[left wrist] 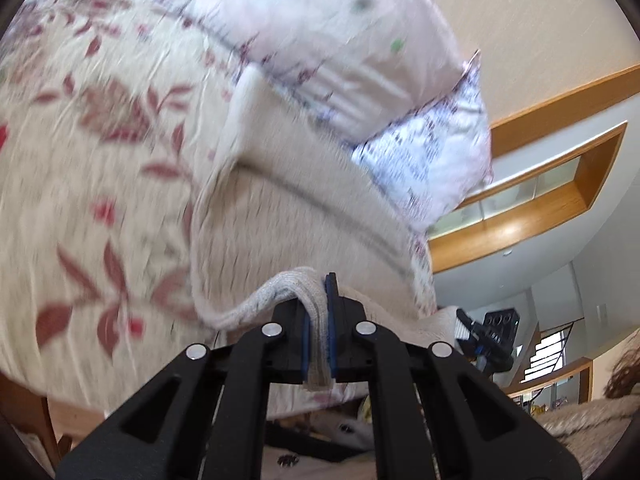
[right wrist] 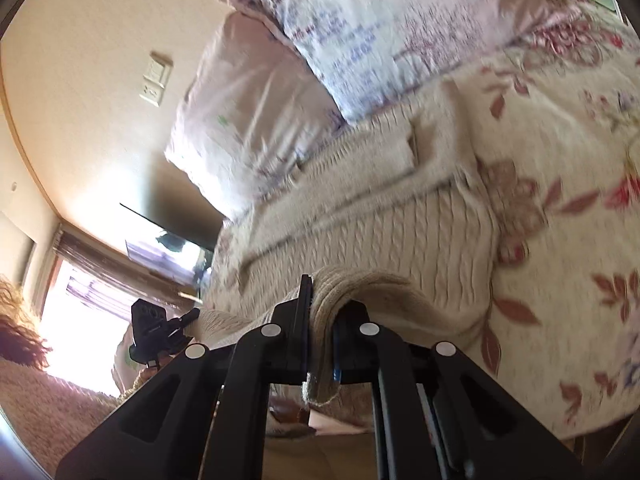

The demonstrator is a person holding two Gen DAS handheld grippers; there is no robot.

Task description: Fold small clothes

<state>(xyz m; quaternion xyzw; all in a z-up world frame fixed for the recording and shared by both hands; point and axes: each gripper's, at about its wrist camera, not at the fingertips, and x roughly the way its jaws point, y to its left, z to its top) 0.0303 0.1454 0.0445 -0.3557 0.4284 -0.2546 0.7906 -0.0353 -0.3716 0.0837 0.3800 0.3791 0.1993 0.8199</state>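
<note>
A cream cable-knit sweater [left wrist: 296, 216] lies on a floral bedspread [left wrist: 92, 152], stretching toward the pillows. My left gripper [left wrist: 320, 320] is shut on its ribbed hem, which bunches between the blue pads. In the right wrist view the same sweater [right wrist: 400, 232] spreads ahead, and my right gripper [right wrist: 320, 320] is shut on another part of the hem, lifted off the bed. Each view shows the other gripper to the side: the right one shows in the left wrist view [left wrist: 488, 340], and the left one shows in the right wrist view [right wrist: 156, 336].
Two pale printed pillows [left wrist: 340, 44] lie at the head of the bed, against a beige wall [right wrist: 100, 80]. A wooden-framed opening [left wrist: 560, 184] and a bright window [right wrist: 80, 320] are beyond. The bedspread [right wrist: 560, 160] extends around the sweater.
</note>
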